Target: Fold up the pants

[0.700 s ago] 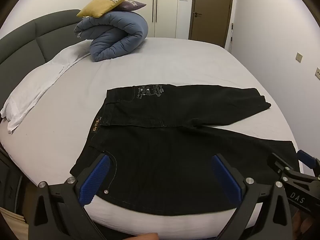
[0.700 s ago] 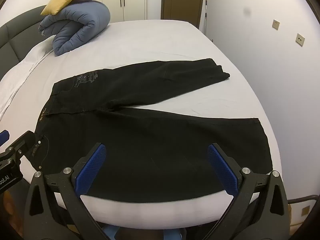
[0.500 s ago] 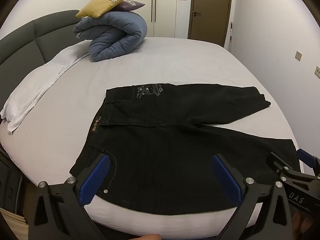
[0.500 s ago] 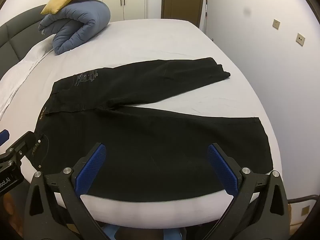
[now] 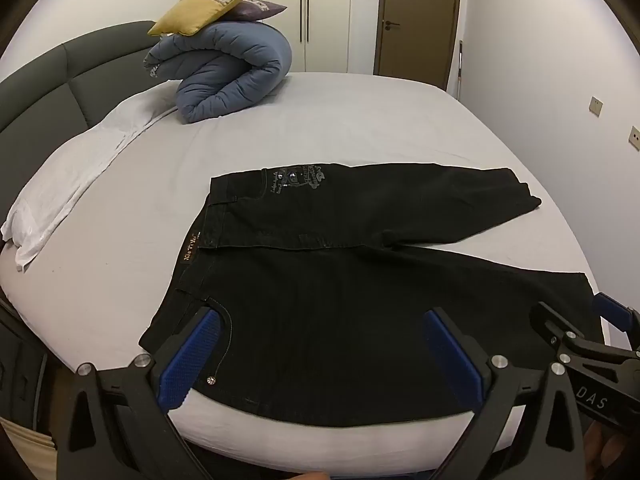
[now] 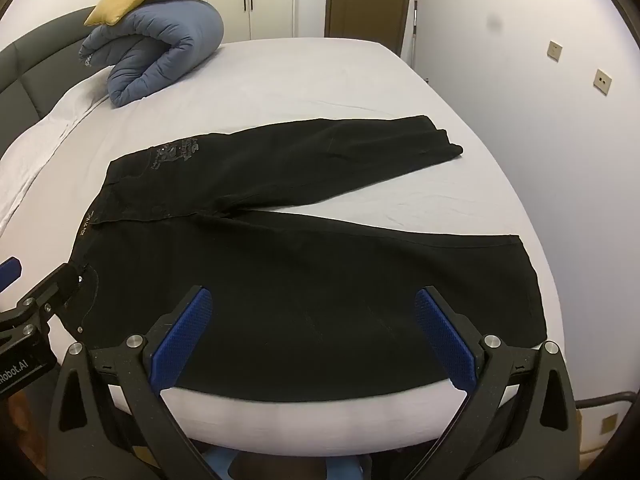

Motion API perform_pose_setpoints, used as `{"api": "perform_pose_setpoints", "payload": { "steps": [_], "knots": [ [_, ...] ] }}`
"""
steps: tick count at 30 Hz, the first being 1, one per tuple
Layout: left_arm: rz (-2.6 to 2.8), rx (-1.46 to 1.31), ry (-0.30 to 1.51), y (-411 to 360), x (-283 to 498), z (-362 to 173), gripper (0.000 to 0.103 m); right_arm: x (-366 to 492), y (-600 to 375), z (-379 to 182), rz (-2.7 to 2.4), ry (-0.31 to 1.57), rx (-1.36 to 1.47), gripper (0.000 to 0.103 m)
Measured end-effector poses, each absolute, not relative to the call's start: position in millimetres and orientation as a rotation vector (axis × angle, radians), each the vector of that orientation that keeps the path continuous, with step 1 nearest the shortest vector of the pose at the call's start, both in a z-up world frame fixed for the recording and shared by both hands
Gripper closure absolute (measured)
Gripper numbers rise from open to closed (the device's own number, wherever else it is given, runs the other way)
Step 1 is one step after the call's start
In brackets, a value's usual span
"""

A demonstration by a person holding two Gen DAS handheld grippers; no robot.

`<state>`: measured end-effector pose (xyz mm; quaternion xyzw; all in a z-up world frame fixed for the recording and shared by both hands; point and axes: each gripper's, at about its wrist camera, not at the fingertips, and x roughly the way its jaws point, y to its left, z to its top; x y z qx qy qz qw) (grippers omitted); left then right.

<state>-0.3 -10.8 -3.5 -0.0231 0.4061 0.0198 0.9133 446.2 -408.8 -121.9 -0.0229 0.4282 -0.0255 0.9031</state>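
Black pants (image 5: 360,280) lie flat on the grey bed, waistband to the left, both legs spread to the right; they also show in the right wrist view (image 6: 300,264). My left gripper (image 5: 320,354) is open and empty, hovering over the near edge by the waist and front pocket. My right gripper (image 6: 316,336) is open and empty, hovering over the near leg. The right gripper shows at the right edge of the left wrist view (image 5: 580,344), and the left gripper at the left edge of the right wrist view (image 6: 36,300).
A rolled blue duvet (image 5: 224,76) with a yellow cushion (image 5: 204,8) on top lies at the far left of the bed (image 5: 360,120). A white pillow (image 5: 80,172) lies along the dark headboard (image 5: 60,76). A wall stands close on the right.
Both grippers have shifted very slightly; the pants have not moved. Both grippers stay open.
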Motion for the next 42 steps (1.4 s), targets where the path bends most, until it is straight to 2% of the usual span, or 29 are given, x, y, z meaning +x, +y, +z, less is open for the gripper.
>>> {"api": "perform_pose_setpoints", "payload": {
  "steps": [42],
  "knots": [
    [0.038, -0.040, 0.840, -10.0, -1.7, -4.9, 0.000, 441.9, -400.5, -122.1, -0.042, 0.888, -0.052, 0.000]
  ]
}}
